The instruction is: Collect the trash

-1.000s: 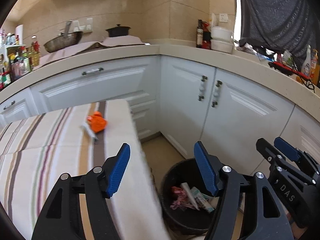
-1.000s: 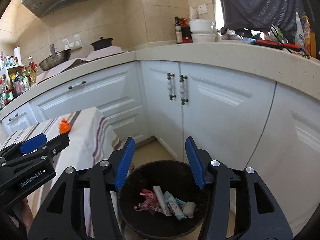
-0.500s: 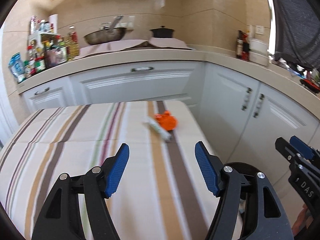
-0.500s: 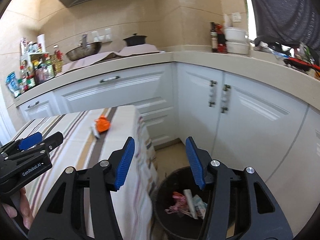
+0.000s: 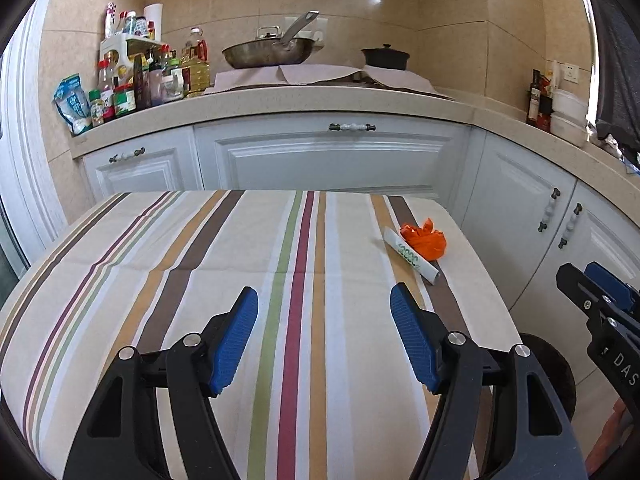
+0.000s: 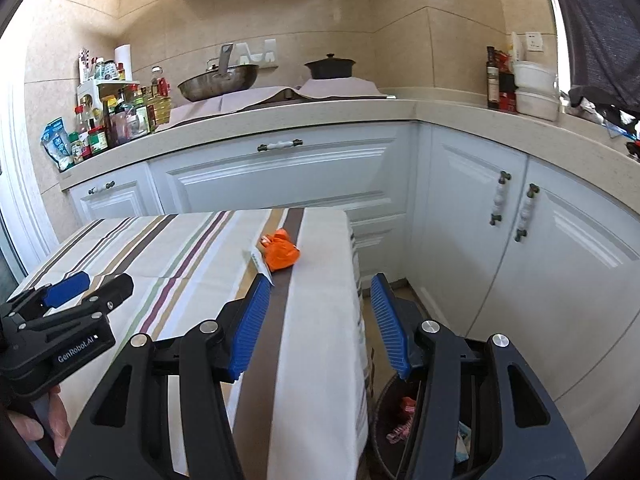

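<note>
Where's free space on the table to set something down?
Most of the striped table is bare: the whole left and middle, up to the far edge. Only the far right corner is taken, by the orange wrapper and white tube touching it.

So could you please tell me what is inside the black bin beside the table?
The bin holds red-and-white wrappers; the right gripper covers the rest.
</note>
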The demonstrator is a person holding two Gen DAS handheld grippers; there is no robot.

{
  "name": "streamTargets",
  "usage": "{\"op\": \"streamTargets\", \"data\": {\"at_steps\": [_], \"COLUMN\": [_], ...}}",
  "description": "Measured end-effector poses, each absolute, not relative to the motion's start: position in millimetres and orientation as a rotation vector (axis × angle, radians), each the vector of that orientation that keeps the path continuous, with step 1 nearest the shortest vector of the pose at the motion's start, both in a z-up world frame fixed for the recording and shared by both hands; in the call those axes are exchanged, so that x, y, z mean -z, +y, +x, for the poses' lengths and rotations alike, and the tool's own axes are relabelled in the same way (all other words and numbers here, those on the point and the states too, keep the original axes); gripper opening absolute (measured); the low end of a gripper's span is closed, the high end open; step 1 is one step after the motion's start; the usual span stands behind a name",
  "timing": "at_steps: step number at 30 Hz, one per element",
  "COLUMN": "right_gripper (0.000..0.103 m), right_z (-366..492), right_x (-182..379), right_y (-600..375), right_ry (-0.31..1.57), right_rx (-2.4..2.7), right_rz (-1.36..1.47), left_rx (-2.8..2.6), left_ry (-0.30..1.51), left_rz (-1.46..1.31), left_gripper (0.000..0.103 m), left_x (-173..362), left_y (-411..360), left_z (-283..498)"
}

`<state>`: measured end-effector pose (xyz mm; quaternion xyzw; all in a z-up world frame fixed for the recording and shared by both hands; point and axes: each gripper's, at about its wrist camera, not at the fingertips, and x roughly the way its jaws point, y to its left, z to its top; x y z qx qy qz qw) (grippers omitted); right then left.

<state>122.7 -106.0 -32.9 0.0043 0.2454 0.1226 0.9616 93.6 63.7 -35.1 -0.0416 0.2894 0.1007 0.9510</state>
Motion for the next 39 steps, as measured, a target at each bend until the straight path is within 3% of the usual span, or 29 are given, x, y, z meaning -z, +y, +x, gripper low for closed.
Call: {"op": "streamTargets", "data": {"at_steps": [39], "right_gripper": [0.052], "right_z": [231.1], "right_x": [63.6], "right_y": [-135.7], "right_ry": [0.555], "right_rx": [-0.243], "right_rz": [0.047], "left_rx": [-0.134], "left_ry": [0.854], "left_rz": [-0.034], "left_gripper": [0.064], "left_x": [90.0], "left_y": [-0.2], "left_z": [232.1]}}
